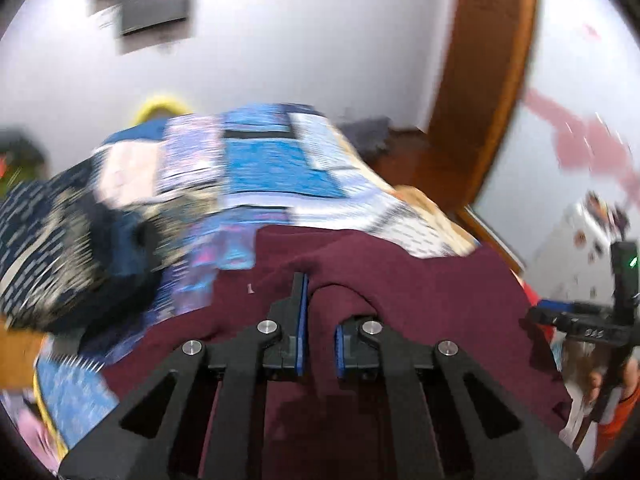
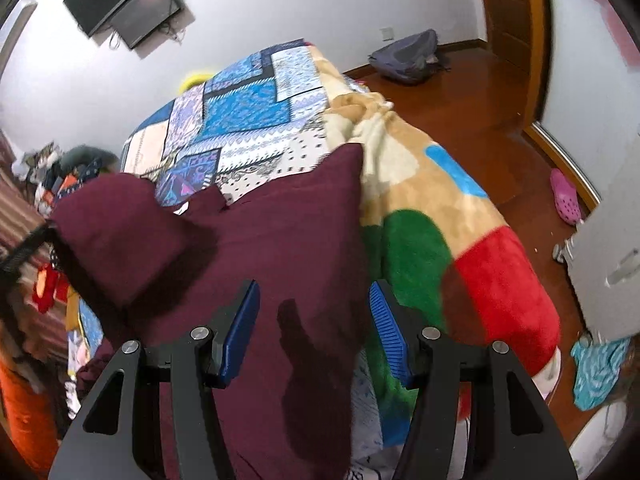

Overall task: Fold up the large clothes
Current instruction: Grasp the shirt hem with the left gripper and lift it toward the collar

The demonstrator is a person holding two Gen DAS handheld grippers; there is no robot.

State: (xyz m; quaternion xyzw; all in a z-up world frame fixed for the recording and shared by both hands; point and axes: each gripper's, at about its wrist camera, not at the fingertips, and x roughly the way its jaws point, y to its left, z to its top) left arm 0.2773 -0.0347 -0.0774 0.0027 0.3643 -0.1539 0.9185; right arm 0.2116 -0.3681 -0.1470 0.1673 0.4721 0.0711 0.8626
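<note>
The maroon garment [image 2: 280, 248] lies spread on the bed over the blue patchwork quilt [image 2: 248, 104], beside a fleece blanket [image 2: 460, 216] with green and red patches. In the right wrist view the cloth runs forward between and beneath the right gripper [image 2: 314, 322], whose blue-padded fingers [image 2: 240, 332] stand wide apart, nothing pinched. In the left wrist view, which is motion-blurred, the left gripper [image 1: 320, 320] has a raised fold of the garment [image 1: 400, 280] in the narrow gap between its fingers; the cloth drapes over the right fingertip, so whether the pads actually clamp it I cannot tell.
</note>
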